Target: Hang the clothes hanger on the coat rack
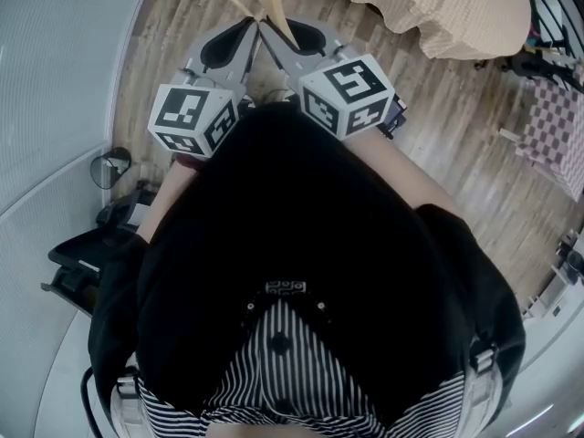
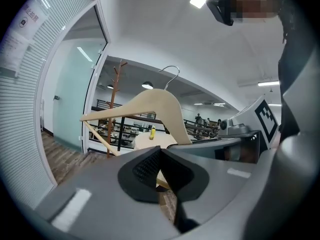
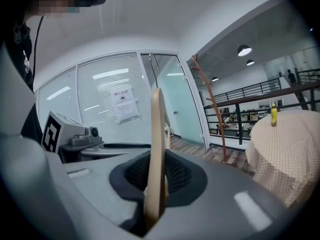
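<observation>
Wooden clothes hanger (image 3: 156, 134) sits clamped edge-on in the right gripper (image 3: 156, 171), while the left gripper (image 2: 161, 159) pinches its thin lower bar. Both claws are closed on it, near the person's chest. The coat rack (image 3: 212, 109) stands far off by the glass wall, left of a cloth-covered table (image 3: 285, 154). Doing this well likely means carrying the hanger level, metal hook (image 2: 172, 76) upward, and lifting it over a branch before either grip loosens.

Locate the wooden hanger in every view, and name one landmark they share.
Head view: wooden hanger at the top centre edge.
Left gripper view: centre, broadside above the jaws.
Right gripper view: centre, edge-on between the jaws.
Shared landmark: beige-clothed table.
</observation>
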The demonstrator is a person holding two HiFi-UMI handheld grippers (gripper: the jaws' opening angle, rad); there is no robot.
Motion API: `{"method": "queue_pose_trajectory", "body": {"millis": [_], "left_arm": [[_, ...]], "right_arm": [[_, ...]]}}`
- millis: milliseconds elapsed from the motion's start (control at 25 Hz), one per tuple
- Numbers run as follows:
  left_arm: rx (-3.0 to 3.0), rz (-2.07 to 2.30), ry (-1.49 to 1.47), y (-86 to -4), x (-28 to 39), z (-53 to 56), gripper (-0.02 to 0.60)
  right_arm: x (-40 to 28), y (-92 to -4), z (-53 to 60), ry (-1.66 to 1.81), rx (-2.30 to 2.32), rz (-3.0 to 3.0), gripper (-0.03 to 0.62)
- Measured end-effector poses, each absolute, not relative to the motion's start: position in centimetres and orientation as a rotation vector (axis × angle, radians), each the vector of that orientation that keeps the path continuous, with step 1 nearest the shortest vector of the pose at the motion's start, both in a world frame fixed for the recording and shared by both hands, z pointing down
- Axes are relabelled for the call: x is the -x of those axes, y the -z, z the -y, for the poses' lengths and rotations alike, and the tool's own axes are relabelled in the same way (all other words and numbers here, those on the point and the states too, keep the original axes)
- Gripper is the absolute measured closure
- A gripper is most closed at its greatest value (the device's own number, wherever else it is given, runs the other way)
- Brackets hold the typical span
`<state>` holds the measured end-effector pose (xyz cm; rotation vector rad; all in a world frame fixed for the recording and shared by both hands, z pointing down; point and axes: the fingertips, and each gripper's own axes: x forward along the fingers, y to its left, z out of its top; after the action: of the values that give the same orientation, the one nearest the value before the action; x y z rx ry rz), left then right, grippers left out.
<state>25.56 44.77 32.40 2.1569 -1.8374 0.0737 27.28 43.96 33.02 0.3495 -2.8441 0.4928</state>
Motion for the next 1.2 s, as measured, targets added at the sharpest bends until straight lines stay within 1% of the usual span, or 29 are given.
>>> {"method": "queue_pose_trajectory", "body": {"millis": [240,480,600,1040,1200], "left_arm": [[-2.161,1.868,-0.118,-32.2,-28.1,-43.7,0.58],[-2.106,1.842,-0.09,-32.7,-28.3,-43.1,0.577],[-2.118,1.816,-0.137,-33.5,-28.3,-42.5,0.578],[-2.2,1.831,-0.21,-33.7,-25.1,-36.6,0.578],[-2.241,1.774,-0.195,-34.0,-24.0,-34.0,0.58]], "right_arm": [[-29.6,-33.2,-42.6,-0.537,-0.349,2.87,0.549],[-30.0,-33.7,-42.1,-0.547,-0.322,2.876,0.549],[-29.7,-34.3,-41.3,-0.561,-0.325,2.861,0.549],[-26.8,-34.6,-35.9,-0.537,-0.437,2.836,0.549],[-25.9,-35.1,-33.6,-0.554,-0.484,2.825,0.549]]}}
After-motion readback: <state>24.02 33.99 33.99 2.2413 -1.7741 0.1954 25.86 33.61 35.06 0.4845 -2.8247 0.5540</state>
